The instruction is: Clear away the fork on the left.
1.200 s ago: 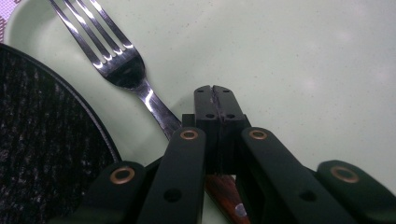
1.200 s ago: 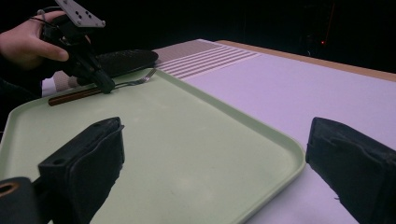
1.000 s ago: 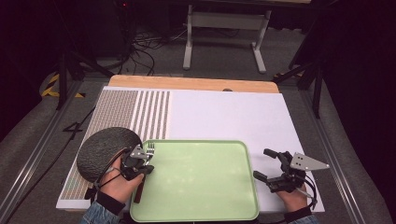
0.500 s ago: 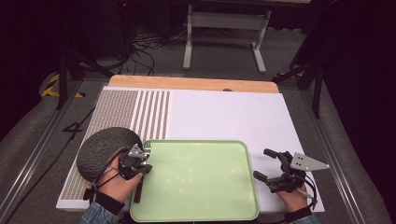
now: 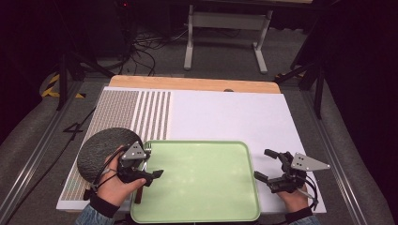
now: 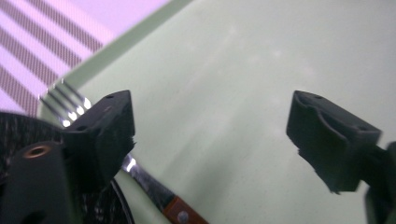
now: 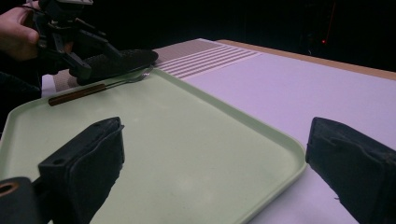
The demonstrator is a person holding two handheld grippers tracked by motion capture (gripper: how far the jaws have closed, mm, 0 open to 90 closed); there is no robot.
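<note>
The left gripper (image 5: 149, 164) was seen with jaws spread, just opened, nothing between them. The wooden-handled steel fork (image 6: 140, 175) had been released and lay along the left rim of the pale green plastic tray (image 5: 206, 187), beside the dark round woven mat (image 5: 96, 152); placement was judged done.

The fork's tines and handle were shown plainly in the left gripper view. The right gripper (image 5: 272, 169), also spread and empty, was noted by the tray's right edge.
</note>
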